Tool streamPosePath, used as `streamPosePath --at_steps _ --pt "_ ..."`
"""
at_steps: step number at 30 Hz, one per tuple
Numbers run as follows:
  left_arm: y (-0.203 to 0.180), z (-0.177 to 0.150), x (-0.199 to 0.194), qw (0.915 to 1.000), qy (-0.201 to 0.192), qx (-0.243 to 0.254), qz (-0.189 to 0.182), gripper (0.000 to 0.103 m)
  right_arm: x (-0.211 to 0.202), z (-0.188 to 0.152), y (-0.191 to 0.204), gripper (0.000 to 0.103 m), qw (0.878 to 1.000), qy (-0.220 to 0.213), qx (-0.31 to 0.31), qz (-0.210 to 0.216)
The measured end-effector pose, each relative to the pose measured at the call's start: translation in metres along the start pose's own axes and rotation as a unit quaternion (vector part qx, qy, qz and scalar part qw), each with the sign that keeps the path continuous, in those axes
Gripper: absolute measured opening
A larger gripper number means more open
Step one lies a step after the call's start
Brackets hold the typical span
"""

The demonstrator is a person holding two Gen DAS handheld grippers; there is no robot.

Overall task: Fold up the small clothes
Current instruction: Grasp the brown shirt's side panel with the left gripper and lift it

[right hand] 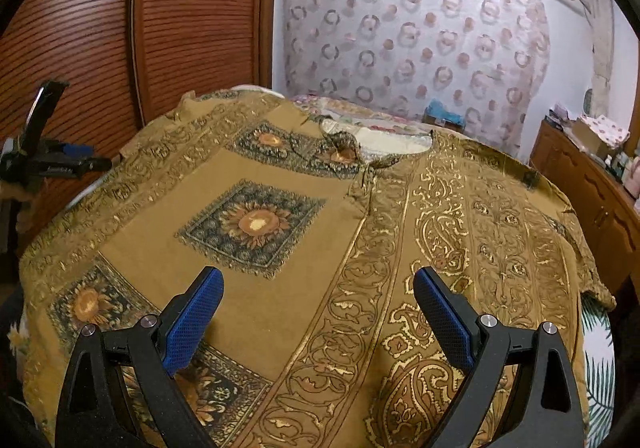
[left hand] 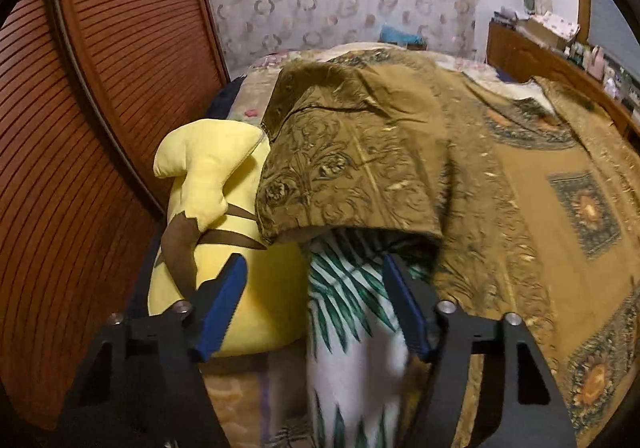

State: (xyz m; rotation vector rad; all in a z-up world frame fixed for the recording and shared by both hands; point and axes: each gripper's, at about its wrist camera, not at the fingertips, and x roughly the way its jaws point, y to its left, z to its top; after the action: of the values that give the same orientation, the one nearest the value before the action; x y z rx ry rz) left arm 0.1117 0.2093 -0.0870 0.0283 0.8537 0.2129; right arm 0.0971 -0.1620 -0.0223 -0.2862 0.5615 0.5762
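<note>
An ochre shirt (right hand: 280,312) with sunflower squares and gold paisley bands lies spread flat on the bed, its neckline (right hand: 360,156) at the far side. In the left wrist view one sleeve (left hand: 352,160) lies folded up, its hem just beyond my left gripper (left hand: 316,268). That gripper is open, with only the leaf-print sheet (left hand: 352,308) showing between its blue pads. My right gripper (right hand: 318,276) hovers open over the shirt's near part and holds nothing. The left gripper (right hand: 48,164) also shows at the far left of the right wrist view.
A yellow plush toy (left hand: 224,208) lies against the sleeve at the bed's left edge. Louvred wooden wardrobe doors (left hand: 80,128) stand close on the left. A wooden dresser (right hand: 592,184) with clutter runs along the right. A patterned curtain (right hand: 400,28) hangs behind the bed.
</note>
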Motion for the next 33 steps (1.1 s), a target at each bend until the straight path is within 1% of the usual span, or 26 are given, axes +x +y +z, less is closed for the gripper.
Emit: streamPosePath --at_steps 2,4,6,7,9,11,13,14,16,18,24,25,27,28,29,30,31,33 --pt "0.002 0.005 0.004 1.0000 0.002 0.002 0.005 0.061 -0.003 0.002 0.003 0.097 1.000 -0.004 -0.003 -0.002" --pt "0.004 0.008 0.006 1.0000 0.000 0.004 0.007 0.051 -0.003 0.002 0.004 0.097 1.000 -0.004 -0.002 -0.002" --pt "0.002 0.012 0.008 0.9998 -0.001 0.015 0.011 0.048 -0.004 0.002 0.003 0.097 1.000 -0.004 0.001 -0.001" --pt "0.001 0.013 0.009 0.9997 -0.001 0.022 0.011 0.042 -0.004 0.002 0.003 0.097 1.000 -0.006 0.004 -0.001" --pt "-0.003 0.017 0.011 0.9992 -0.002 0.037 0.015 0.038 -0.002 0.004 0.000 0.097 1.000 -0.008 0.009 0.000" --pt "-0.004 0.020 0.010 0.9990 -0.005 0.042 0.016 0.033 -0.001 0.004 -0.002 0.097 1.000 -0.009 0.015 0.002" --pt "-0.005 0.023 0.009 0.9990 -0.007 0.043 0.013 0.022 -0.001 0.003 -0.003 0.097 1.000 -0.010 0.019 0.005" --pt "-0.007 0.023 0.008 0.9989 -0.008 0.046 0.010 0.019 0.000 0.003 -0.004 0.097 1.000 -0.010 0.021 0.006" --pt "-0.011 0.024 0.006 0.9985 -0.012 0.052 0.012 0.007 0.001 0.003 -0.005 0.097 1.000 -0.010 0.022 0.006" --pt "-0.014 0.027 0.002 0.9982 -0.018 0.057 0.013 0.004 0.001 0.003 -0.005 0.097 1.000 -0.010 0.021 0.005" --pt "-0.022 0.044 -0.013 0.9969 -0.039 0.069 0.005 0.002 0.000 0.003 -0.005 0.097 1.000 -0.011 0.018 0.004" --pt "-0.023 0.047 -0.015 0.9968 -0.044 0.067 0.008 0.002 0.000 0.004 -0.006 0.097 1.000 -0.011 0.019 0.004" --pt "-0.015 0.051 -0.019 0.9978 -0.048 0.046 -0.001 0.003 0.000 0.003 -0.006 0.097 1.000 -0.011 0.019 0.003" --pt "-0.009 0.052 -0.019 0.9986 -0.042 0.032 -0.011 0.008 0.000 0.004 -0.006 0.097 1.000 -0.011 0.020 0.004" --pt "-0.004 0.051 -0.018 0.9990 -0.036 0.018 -0.019 0.016 0.000 0.004 -0.006 0.097 1.000 -0.011 0.019 0.004" --pt "0.004 0.049 -0.017 0.9991 -0.033 0.000 -0.029 0.033 0.000 0.003 -0.006 0.097 1.000 -0.011 0.019 0.004" --pt "0.009 0.046 -0.015 0.9987 -0.031 -0.013 -0.038 0.044 0.000 0.004 -0.006 0.097 1.000 -0.010 0.019 0.004" --pt "0.023 0.038 -0.007 0.9960 -0.015 -0.055 -0.068 0.045 0.000 0.004 -0.006 0.097 1.000 -0.010 0.018 0.003"
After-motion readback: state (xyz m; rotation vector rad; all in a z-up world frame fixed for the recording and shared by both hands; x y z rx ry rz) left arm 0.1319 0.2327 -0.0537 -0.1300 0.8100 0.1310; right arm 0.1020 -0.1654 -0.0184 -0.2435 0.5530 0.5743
